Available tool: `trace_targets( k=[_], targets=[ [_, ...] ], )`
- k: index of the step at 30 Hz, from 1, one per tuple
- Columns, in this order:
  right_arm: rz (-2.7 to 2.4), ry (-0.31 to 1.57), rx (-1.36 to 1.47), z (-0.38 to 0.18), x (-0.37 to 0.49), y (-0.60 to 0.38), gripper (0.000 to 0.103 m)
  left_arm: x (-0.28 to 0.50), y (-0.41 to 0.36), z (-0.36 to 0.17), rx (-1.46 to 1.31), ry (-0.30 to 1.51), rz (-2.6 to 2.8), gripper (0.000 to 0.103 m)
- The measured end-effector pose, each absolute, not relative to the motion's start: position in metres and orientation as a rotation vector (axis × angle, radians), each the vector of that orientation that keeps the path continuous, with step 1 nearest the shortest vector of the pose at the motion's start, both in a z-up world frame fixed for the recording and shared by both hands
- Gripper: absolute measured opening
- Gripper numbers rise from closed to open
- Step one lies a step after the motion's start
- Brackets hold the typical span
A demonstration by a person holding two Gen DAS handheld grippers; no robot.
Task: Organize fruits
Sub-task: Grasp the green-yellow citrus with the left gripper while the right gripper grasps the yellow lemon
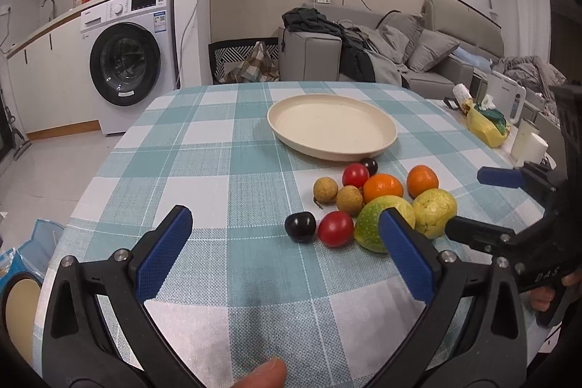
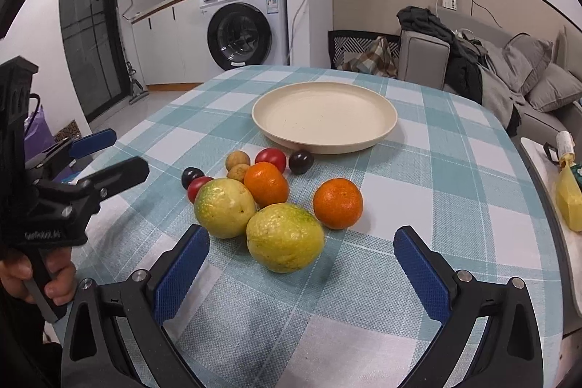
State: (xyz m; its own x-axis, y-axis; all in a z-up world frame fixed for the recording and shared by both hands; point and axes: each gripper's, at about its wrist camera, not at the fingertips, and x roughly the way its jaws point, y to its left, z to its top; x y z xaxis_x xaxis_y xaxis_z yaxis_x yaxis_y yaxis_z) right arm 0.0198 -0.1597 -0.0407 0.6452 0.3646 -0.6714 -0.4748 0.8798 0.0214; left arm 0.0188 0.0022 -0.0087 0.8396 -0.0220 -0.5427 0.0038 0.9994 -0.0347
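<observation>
A cream plate (image 1: 327, 122) (image 2: 323, 111) sits empty on the checked tablecloth. In front of it lies a cluster of fruit: two yellow-green guavas (image 2: 284, 237) (image 2: 224, 208), two oranges (image 2: 337, 203) (image 2: 266, 183), two red tomatoes (image 1: 335, 228) (image 1: 355, 175), two dark plums (image 1: 300, 227) (image 1: 369, 165) and two brown longans (image 1: 325, 190) (image 1: 349, 200). My left gripper (image 1: 285, 217) is open just short of the near plum and tomato, holding nothing. My right gripper (image 2: 301, 235) is open with the nearest guava between its fingertips, not touching it. Each gripper shows in the other's view (image 1: 473, 202) (image 2: 125, 151).
A yellow bag (image 1: 483, 128), a white cup (image 1: 529, 144) and a roll (image 2: 563, 142) stand on a side surface to the right of the table. A grey sofa (image 2: 538, 86) and a washing machine (image 1: 125, 60) stand beyond. The table's left edge drops to the floor.
</observation>
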Motion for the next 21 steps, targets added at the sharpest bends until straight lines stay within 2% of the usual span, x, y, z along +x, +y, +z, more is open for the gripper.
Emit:
trace_targets(
  k=[4,6,8,14,16,18,21],
  targets=[
    [0.501,0.809,-0.116,-0.05,0.032,-0.158,0.102,0.023,0.001,-0.011,-0.031,0.593,-0.037,0.102],
    [0.505,0.844,-0.095,-0.055,0.037,-0.158,0.096,0.025,0.0,-0.013,-0.029,0.609,-0.049,0.102],
    [0.505,0.867,-0.075,-0.06,0.041,-0.158,0.085,0.025,-0.002,-0.013,-0.028,0.611,-0.062,0.102],
    [0.526,0.894,-0.031,-0.066,0.045,-0.158,0.074,0.026,-0.011,-0.016,-0.005,0.63,-0.096,0.102],
    [0.53,0.895,-0.037,-0.066,0.045,-0.155,0.067,0.028,-0.014,-0.017,-0.002,0.637,-0.105,0.102],
    [0.535,0.896,-0.038,-0.067,0.045,-0.154,0.054,0.03,-0.017,-0.018,-0.007,0.65,-0.116,0.102],
    [0.537,0.891,-0.042,-0.066,0.042,-0.155,0.054,0.033,-0.021,-0.021,-0.026,0.671,-0.141,0.102]
  ],
)
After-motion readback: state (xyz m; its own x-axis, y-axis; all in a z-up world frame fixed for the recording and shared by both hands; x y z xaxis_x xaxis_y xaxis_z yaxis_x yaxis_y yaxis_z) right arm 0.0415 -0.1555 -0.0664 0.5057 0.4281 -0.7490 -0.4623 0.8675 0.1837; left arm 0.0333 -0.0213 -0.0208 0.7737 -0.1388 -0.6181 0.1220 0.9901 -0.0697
